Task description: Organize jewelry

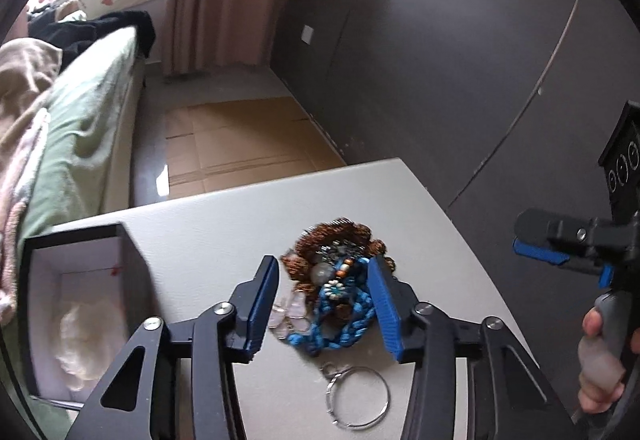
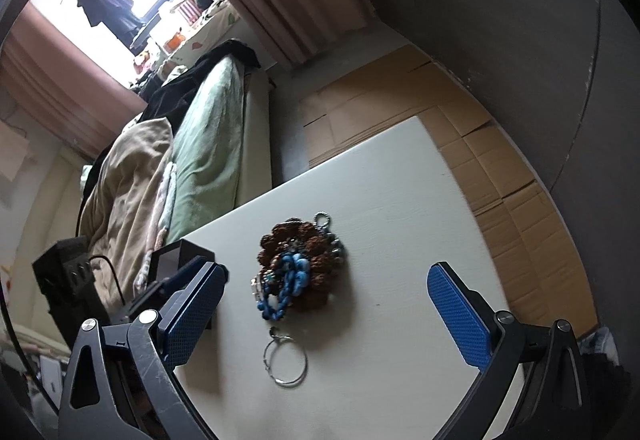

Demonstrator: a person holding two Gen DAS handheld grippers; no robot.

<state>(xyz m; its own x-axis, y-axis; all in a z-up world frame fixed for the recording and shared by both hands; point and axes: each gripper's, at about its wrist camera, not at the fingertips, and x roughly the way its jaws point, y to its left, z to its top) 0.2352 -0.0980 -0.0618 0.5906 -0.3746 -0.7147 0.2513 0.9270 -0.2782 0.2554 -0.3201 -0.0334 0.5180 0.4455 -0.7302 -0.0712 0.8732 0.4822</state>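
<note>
— Bench (image 1: 224, 224) status?
— Your jewelry pile (image 1: 340, 288) sits lower centre, unsorted; box (image 1: 80, 280) lower left awaits it.
— Claws?
— Left claw (image 1: 326, 314) gapes around the pile; right claw (image 2: 326, 314) wide, empty.

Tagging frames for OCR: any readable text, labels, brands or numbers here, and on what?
None readable.
Black box: no print visible on its walls or white lining.
Right claw and left claw: no markings legible on either.
Black module above the right claw: round marks, too blurred to read.
</note>
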